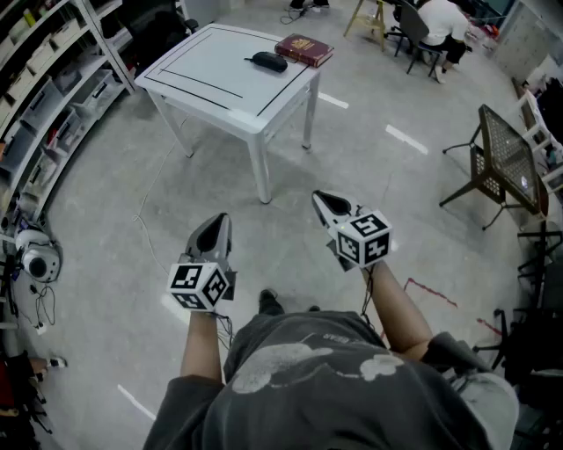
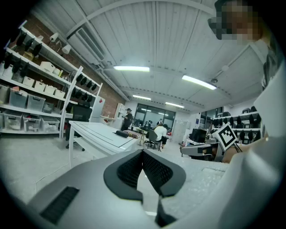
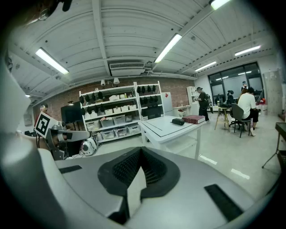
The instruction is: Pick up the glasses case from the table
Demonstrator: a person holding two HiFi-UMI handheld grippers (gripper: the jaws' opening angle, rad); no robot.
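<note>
A dark glasses case (image 1: 269,61) lies on the white table (image 1: 207,75) far ahead, beside a red book (image 1: 303,49). The case (image 2: 121,133) shows small in the left gripper view and again, case (image 3: 178,121), in the right gripper view. My left gripper (image 1: 216,225) is held at waist height over the floor, jaws shut with nothing between them. My right gripper (image 1: 326,204) is level with it to the right, its jaws also shut and empty. Both point toward the table, well short of it.
Shelving (image 1: 35,105) with bins runs along the left wall. A mesh chair (image 1: 501,163) stands at the right, and a person sits at a desk (image 1: 435,26) at the back. A white device with cables (image 1: 37,259) lies on the floor at left.
</note>
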